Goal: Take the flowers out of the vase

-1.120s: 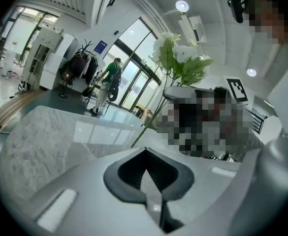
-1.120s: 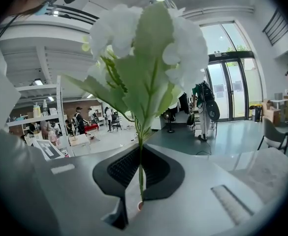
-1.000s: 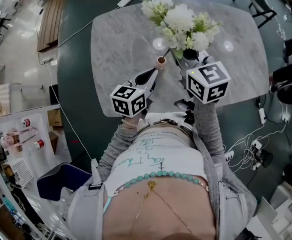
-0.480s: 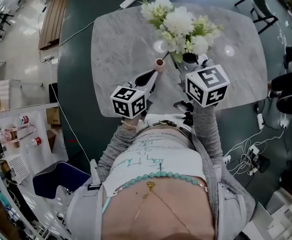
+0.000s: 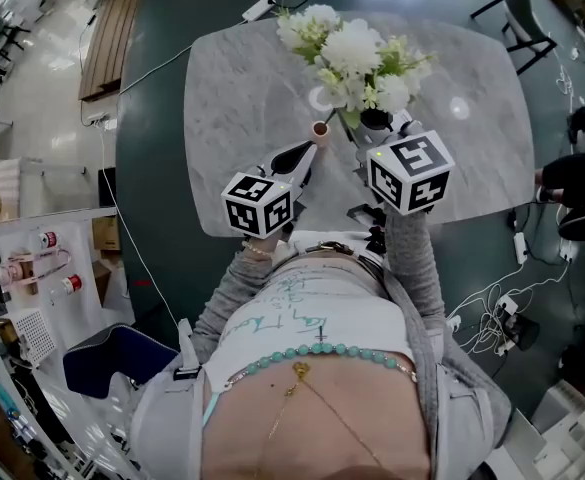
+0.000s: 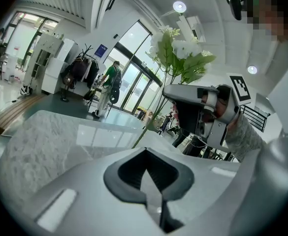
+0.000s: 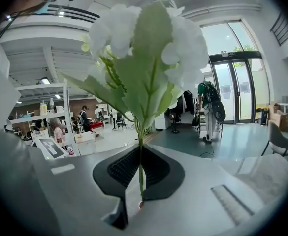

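Observation:
A bunch of white flowers with green leaves stands over the far middle of the marble table. My right gripper is shut on a thin green stem, and the blooms rise straight above its jaws. A small brown vase sits just left of that gripper, with another stem leaning from it toward the bunch. My left gripper is beside the vase on its near side, and in the left gripper view its jaws meet with nothing between them. That view does not show the vase.
The table's near edge runs just in front of my body. A white power strip and its cable lie on the dark floor beyond the table. A chair stands at the far right, with cables on the floor to the right.

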Tool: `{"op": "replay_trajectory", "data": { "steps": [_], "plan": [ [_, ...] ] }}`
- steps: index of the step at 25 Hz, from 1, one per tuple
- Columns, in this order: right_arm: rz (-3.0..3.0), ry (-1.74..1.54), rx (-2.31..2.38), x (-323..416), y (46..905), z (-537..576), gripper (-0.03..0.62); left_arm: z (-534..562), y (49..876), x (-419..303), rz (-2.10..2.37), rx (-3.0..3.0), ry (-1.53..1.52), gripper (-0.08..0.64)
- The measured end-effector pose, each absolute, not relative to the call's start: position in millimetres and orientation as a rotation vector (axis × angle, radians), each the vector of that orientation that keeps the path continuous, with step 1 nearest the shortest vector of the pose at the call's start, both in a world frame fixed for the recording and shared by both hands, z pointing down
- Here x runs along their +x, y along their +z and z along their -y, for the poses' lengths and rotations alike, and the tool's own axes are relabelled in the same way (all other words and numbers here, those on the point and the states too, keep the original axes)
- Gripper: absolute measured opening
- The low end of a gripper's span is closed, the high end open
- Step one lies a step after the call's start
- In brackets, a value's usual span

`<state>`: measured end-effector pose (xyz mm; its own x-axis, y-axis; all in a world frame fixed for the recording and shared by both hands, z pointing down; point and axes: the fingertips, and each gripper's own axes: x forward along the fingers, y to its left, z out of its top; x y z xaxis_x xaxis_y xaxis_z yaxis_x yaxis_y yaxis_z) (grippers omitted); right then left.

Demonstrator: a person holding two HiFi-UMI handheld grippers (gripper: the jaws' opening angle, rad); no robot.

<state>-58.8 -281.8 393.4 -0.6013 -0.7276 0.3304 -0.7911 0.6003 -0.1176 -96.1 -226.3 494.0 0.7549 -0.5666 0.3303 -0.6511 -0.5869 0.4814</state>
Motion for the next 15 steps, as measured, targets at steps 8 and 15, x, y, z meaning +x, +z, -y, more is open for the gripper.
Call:
{"op": "replay_trajectory", "data": {
  "steps": [8,15],
  "plan": [
    [2.563,0.378,1.253,-58.9,397.8,281.5,0.037,227.0,494.0,-96.7,0.904,2.36,0.192,0.0],
    [2.556,0.384,1.252,-57.2,400.1,283.0,0.037,227.8,493.5,-95.2,0.9,2.359,0.19,0.0]
  ]
}}
